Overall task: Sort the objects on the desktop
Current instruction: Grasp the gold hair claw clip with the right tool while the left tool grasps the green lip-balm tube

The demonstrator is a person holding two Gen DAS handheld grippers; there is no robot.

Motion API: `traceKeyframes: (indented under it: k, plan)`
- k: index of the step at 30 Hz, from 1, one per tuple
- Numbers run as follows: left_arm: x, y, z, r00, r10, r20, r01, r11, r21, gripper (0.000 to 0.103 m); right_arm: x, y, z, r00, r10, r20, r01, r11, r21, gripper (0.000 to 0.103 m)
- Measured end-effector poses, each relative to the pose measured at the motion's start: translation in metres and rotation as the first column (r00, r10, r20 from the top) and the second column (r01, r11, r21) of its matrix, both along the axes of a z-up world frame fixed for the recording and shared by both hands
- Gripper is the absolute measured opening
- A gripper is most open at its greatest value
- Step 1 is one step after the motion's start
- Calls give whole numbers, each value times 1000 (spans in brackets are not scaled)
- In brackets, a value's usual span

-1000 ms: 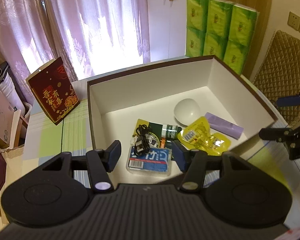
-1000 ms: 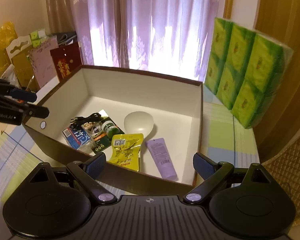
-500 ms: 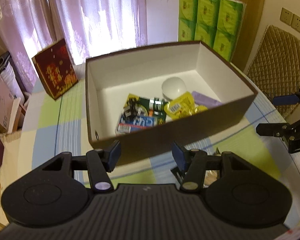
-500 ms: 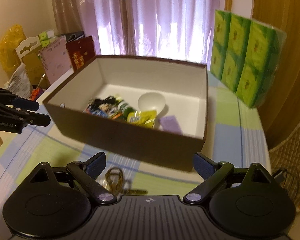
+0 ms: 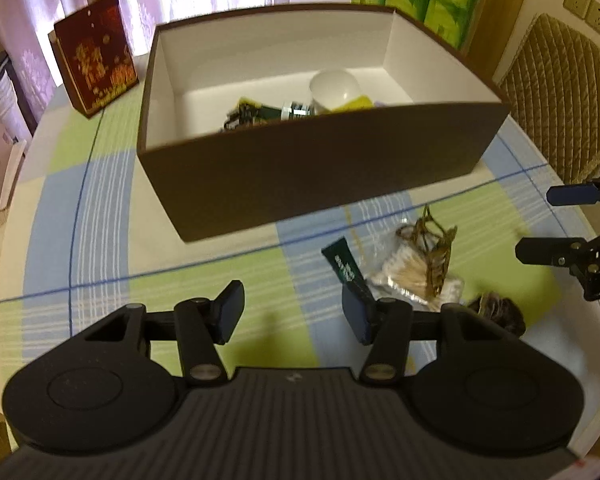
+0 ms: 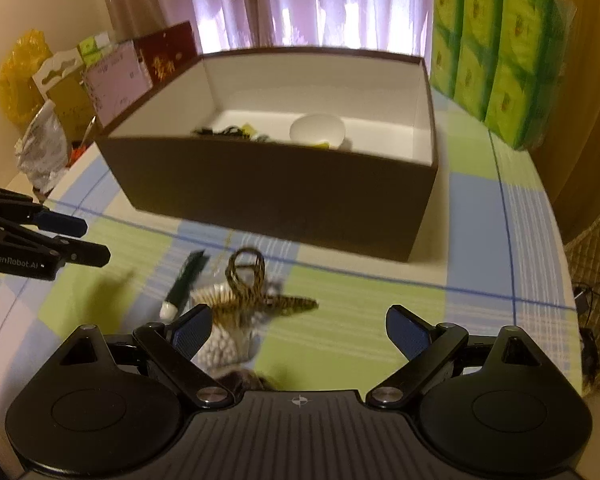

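Table [image 5: 100, 240] in checked cloth, brown box [image 5: 320, 184] at its middle, loose items in front of it.
The box, white inside, already holds a white bowl [image 5: 334, 88], a green packet [image 5: 256, 114] and other small things half hidden by its near wall. Stacked green tissue packs [image 6: 500, 52] stand near the table's far right edge, a red gift bag [image 5: 94, 68] near its far left edge. Between the box and the near edge lie a dark green tube [image 5: 342, 266], a bag of cotton swabs [image 5: 404, 276] with a striped cord [image 6: 256, 292] across it, and a dark furry thing [image 5: 500, 314], blurred. The left gripper [image 5: 292, 314] hangs over bare cloth just left of the tube, jaws closing on nothing. The right gripper [image 6: 298, 330] hangs over the swabs, jaws spread wide, empty.
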State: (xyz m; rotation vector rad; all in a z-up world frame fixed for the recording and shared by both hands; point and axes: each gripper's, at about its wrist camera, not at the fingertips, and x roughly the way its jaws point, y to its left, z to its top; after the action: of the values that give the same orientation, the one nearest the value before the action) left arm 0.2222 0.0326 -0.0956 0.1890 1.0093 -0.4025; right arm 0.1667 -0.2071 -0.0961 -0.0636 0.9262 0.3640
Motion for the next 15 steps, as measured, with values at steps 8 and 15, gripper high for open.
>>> traceKeyframes:
  k: [8, 15]
  plan:
    - [3, 2, -11, 1000, 8, -24, -8, 1000, 8, 49, 5, 6, -10, 1000, 14, -10, -14, 1000, -4, 91]
    - [7, 3, -17, 999, 14, -37, -13, 1000, 15, 49, 21, 24, -19, 996, 89, 10, -89, 996, -6, 77]
